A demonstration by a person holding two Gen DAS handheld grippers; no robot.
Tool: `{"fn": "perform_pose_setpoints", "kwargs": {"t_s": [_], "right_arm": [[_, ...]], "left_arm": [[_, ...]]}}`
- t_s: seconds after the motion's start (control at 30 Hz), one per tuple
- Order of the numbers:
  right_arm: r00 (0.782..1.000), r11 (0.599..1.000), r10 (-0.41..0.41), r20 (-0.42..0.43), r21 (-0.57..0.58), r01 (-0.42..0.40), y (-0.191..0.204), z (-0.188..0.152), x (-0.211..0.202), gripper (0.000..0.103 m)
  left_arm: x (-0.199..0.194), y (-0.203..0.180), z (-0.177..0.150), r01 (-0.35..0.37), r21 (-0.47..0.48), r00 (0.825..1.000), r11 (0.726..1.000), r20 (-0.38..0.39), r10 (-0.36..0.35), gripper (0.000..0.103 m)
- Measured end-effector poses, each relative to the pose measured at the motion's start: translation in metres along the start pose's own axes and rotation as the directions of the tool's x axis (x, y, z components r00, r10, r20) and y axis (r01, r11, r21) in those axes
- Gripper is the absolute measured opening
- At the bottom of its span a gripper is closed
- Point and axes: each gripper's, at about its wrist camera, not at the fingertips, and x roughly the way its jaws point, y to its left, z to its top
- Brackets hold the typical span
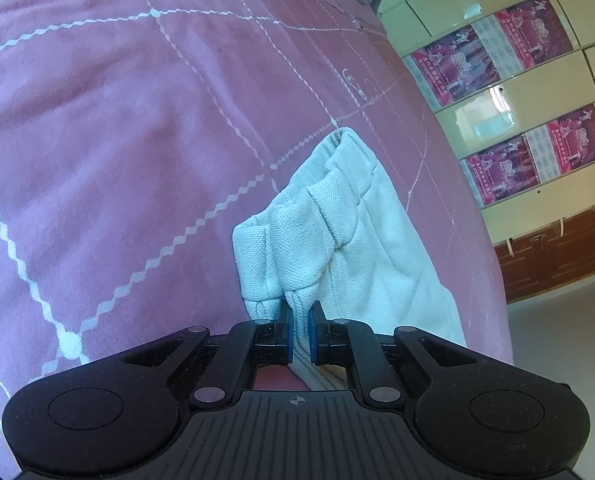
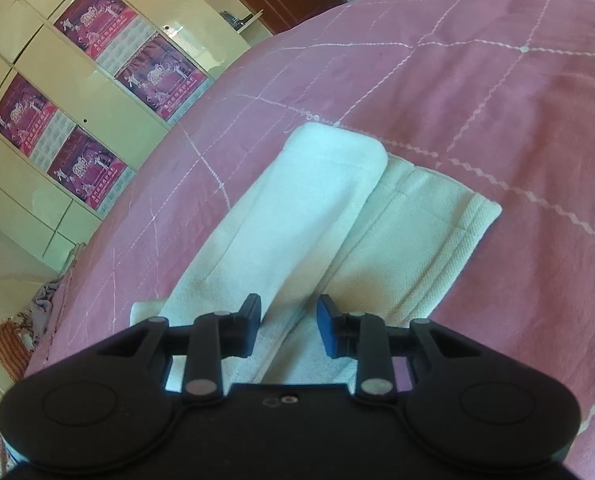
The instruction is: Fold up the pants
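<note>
Pink quilted bed [image 1: 137,140] serves as folding surface; wardrobe [image 2: 77,92] with posters stands beyond its edge.

White pants [image 2: 297,216] lie on bed near wardrobe-side edge, two legs side by side, far ends doubled over, so likely mid-fold.

Left tongs [image 1: 300,330] clamp bunched pants fabric [image 1: 329,232], pads pressing cloth, probably to lift or anchor that end.

Right tongs [image 2: 288,326] hover over pants, pads parted, nothing gripped; likely lining up next pinch.
</note>
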Motion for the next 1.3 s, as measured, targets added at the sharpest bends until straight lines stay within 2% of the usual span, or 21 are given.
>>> {"fn": "perform_pose_setpoints", "kwargs": {"t_s": [0.17, 0.4, 0.43, 0.47, 0.53, 0.6, 0.67, 0.7, 0.73, 0.77, 0.8, 0.83, 0.93, 1.03, 1.1, 1.17, 1.23, 1.3], "right_arm": [[0.998, 0.987, 0.067, 0.018, 0.144, -0.069, -0.022, 0.004, 0.001, 0.03], [0.993, 0.977, 0.112, 0.048, 0.177, -0.118, -0.035, 0.015, 0.014, 0.03], [0.992, 0.975, 0.112, 0.05, 0.187, -0.119, -0.036, 0.019, 0.018, 0.027], [0.993, 0.973, 0.114, 0.031, 0.197, -0.118, -0.036, 0.022, 0.023, 0.01], [0.986, 0.974, 0.166, 0.008, 0.156, -0.165, -0.025, 0.029, 0.025, 0.006], [0.978, 0.978, 0.203, 0.054, 0.032, -0.205, 0.001, 0.037, 0.004, 0.005], [0.959, 0.966, 0.258, 0.12, -0.03, -0.256, 0.012, 0.042, -0.024, 0.004], [0.962, 0.972, 0.235, 0.138, -0.057, -0.229, 0.012, 0.042, -0.034, 0.004], [0.978, 0.985, 0.166, 0.129, -0.07, -0.158, 0.006, 0.041, -0.036, 0.004], [0.995, 0.997, 0.064, 0.075, -0.052, -0.06, -0.005, 0.04, -0.029, 0.004], [1.0, 1.0, -0.017, -0.001, -0.015, 0.017, -0.02, 0.037, -0.019, 0.004], [0.996, 0.998, -0.062, -0.058, 0.01, 0.062, -0.033, 0.034, -0.012, 0.004], [0.999, 0.998, -0.035, -0.039, 0.041, 0.037, -0.04, 0.027, -0.012, 0.004], [0.999, 0.998, -0.049, -0.016, -0.049, 0.048, -0.009, 0.032, -0.002, 0.004], [1.0, 0.994, -0.014, 0.008, -0.11, 0.015, 0.018, 0.046, 0.003, 0.004], [0.997, 0.985, 0.055, 0.051, -0.167, -0.046, 0.05, 0.062, -0.003, 0.004], [0.982, 0.964, 0.153, 0.11, -0.235, -0.124, 0.077, 0.073, -0.019, 0.004], [0.962, 0.95, 0.223, 0.157, -0.255, -0.178, 0.08, 0.078, -0.037, 0.004]], "left_arm": [[-0.001, -0.001, 0.001, -0.006, 0.002, 1.0, 1.0, -0.003, 0.006, 0.01], [-0.001, -0.005, 0.001, -0.016, 0.009, 1.0, 1.0, -0.008, 0.016, 0.01], [-0.001, -0.005, 0.001, -0.016, 0.008, 1.0, 1.0, -0.008, 0.016, 0.01], [-0.002, -0.006, 0.001, -0.017, 0.007, 1.0, 1.0, -0.009, 0.017, 0.01], [-0.001, -0.007, 0.001, -0.023, 0.011, 1.0, 1.0, -0.011, 0.023, 0.01], [-0.002, -0.01, 0.001, -0.032, 0.018, 0.999, 0.999, -0.012, 0.032, 0.01], [-0.001, -0.011, 0.0, -0.035, 0.023, 0.999, 0.999, -0.01, 0.035, 0.01], [-0.002, -0.011, 0.001, -0.033, 0.02, 0.999, 0.999, -0.011, 0.033, 0.01], [-0.001, -0.01, 0.0, -0.029, 0.018, 1.0, 0.999, -0.01, 0.03, 0.01], [-0.002, -0.01, 0.0, -0.026, 0.016, 1.0, 1.0, -0.01, 0.026, 0.01], [-0.001, -0.01, 0.0, -0.022, 0.014, 1.0, 1.0, -0.01, 0.022, 0.01], [-0.001, -0.01, 0.0, -0.02, 0.014, 1.0, 1.0, -0.011, 0.021, 0.01], [0.0, -0.01, 0.001, -0.027, 0.017, 1.0, 1.0, -0.014, 0.027, 0.01], [0.0, -0.01, 0.001, -0.029, 0.017, 0.999, 0.999, -0.016, 0.029, 0.01], [0.0, -0.01, 0.001, -0.029, 0.014, 0.999, 0.999, -0.014, 0.029, 0.01], [0.0, -0.009, 0.0, -0.029, 0.011, 1.0, 1.0, -0.009, 0.029, 0.01], [0.0, -0.009, -0.001, -0.029, 0.01, 1.0, 1.0, -0.006, 0.029, 0.01], [0.0, -0.009, -0.002, -0.028, 0.012, 1.0, 1.0, -0.003, 0.028, 0.01]]}}
